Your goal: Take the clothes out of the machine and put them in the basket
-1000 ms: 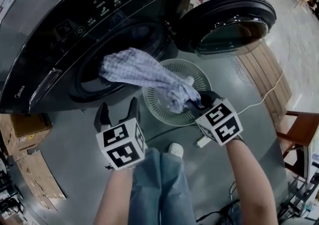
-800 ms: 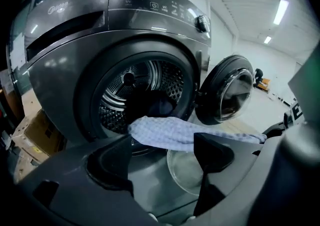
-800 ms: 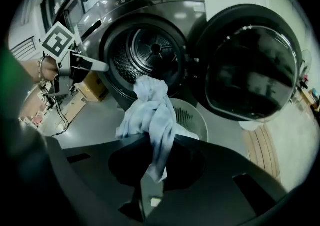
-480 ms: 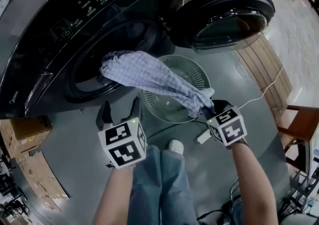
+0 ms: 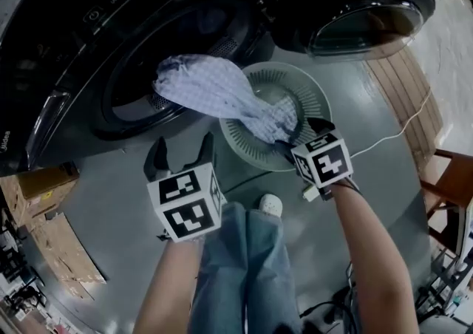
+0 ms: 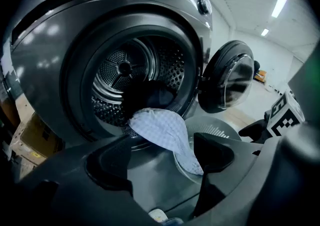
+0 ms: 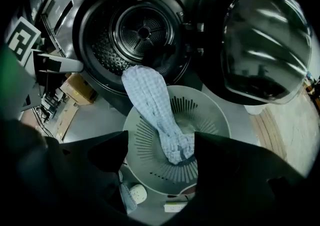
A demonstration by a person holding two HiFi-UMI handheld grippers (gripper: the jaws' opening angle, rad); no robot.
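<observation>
The right claw hangs over the basket, and its jaws have just been opening; they now stand wide, with the tail of the checked cloth lying below and between them, pressed by neither. The left claw is also wide and empty, and the cloth is ahead of it and untouched.

The risk lies in how the cloth sits. Only its end is in the basket, while the rest bridges back from the right claw to the lip of the machine. Let go like this, it may stay hung up on the rim, or sag onto the floor between machine and basket instead of dropping in. It probably needs another pull.

The right claw view shows what the head view hides behind the claw: the cloth's end bunched on the basket's slotted bottom. The left claw view looks straight into the drum — something dark, likely another garment, lies behind the cloth. The head view gives only a dim opening there.
</observation>
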